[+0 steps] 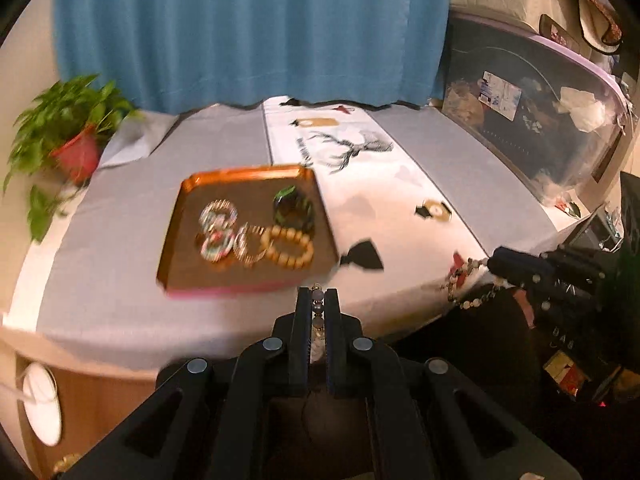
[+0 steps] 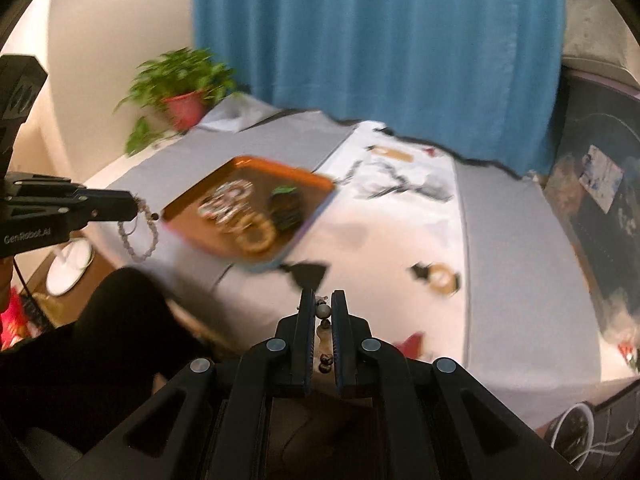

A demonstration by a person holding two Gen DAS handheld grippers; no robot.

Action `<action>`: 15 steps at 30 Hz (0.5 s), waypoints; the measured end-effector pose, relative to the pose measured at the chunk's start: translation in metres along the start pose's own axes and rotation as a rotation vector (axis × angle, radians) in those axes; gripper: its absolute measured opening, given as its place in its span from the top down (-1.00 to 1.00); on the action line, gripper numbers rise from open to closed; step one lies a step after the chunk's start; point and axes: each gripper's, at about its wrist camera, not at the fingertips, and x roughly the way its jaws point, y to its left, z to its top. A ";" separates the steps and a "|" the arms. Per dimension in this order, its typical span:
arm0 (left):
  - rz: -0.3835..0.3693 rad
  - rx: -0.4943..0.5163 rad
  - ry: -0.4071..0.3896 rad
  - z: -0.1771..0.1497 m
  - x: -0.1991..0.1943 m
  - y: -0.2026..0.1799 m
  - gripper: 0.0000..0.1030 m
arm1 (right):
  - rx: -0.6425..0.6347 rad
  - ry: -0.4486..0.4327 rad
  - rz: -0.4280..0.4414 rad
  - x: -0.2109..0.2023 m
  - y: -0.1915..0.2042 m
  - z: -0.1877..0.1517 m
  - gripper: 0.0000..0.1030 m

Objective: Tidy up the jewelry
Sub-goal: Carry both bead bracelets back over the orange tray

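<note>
At the far left a leafy green plant in a red pot (image 1: 76, 152) is sitting on the grey-clothed table (image 1: 120, 280). Next, a shallow, glossy orange metal tray (image 1: 180, 216) is holding patterned round bangles (image 1: 218, 228), a wooden bead bracelet (image 1: 288, 248) and a dark faceted bangle (image 1: 294, 208). The left gripper (image 1: 319, 298) is clenching a pale beaded bracelet (image 1: 318, 320) just off the table's near edge. Further right, the right gripper (image 2: 322, 300) is pinching a second beaded strand (image 1: 466, 284) of pearly and dark beads, dangling in a loop off the table.
</note>
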 end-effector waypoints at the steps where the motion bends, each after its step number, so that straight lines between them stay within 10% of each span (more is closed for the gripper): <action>1: 0.003 -0.006 0.000 -0.007 -0.004 0.002 0.93 | -0.010 0.007 0.009 -0.003 0.009 -0.006 0.84; 15: -0.012 -0.056 0.013 -0.060 -0.018 0.010 0.93 | -0.138 0.059 0.076 -0.022 0.080 -0.037 0.84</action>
